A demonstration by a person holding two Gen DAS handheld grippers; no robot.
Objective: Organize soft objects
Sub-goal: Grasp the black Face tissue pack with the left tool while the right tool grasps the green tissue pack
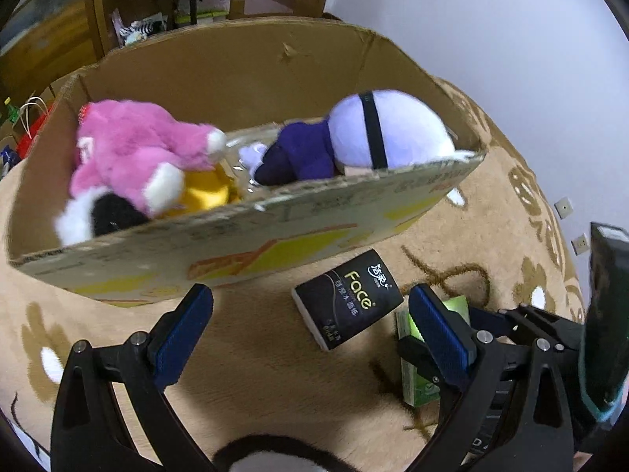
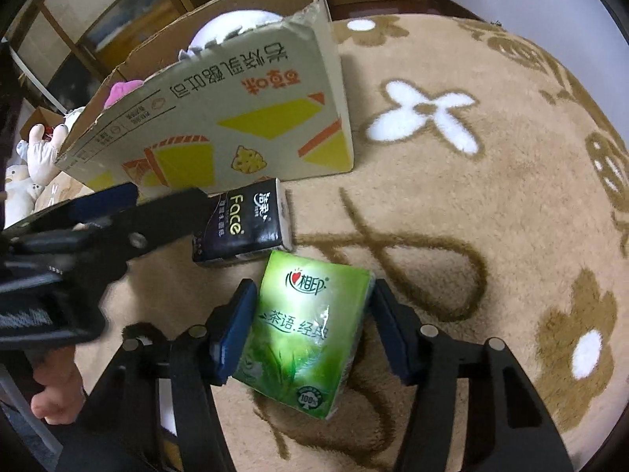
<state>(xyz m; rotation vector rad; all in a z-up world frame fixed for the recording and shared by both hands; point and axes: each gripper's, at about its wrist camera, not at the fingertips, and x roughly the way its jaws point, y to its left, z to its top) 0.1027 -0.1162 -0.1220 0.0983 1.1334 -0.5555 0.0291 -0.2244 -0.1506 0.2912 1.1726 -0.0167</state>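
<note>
L wrist view, L to R: cardboard box (image 1: 243,244) sits on beige flowered carpet (image 1: 255,354). Inside, pink plush (image 1: 137,149) lies at the left end over a black/white plush (image 1: 94,216) and a yellow item (image 1: 206,192); lavender/purple plush (image 1: 354,137) fills the right end. Left claw (image 1: 310,326) is released, jaws wide apart and empty, above carpet in front of the box. Black tissue pack (image 1: 348,299) lies on the carpet betw. box wall and the claw's right finger.

R wrist view: black pack just beside green tissue pack (image 2: 310,330). Right claw (image 2: 314,334) is clenched on the green pack, pads against both sides; pack looks to rest on the carpet.
</note>
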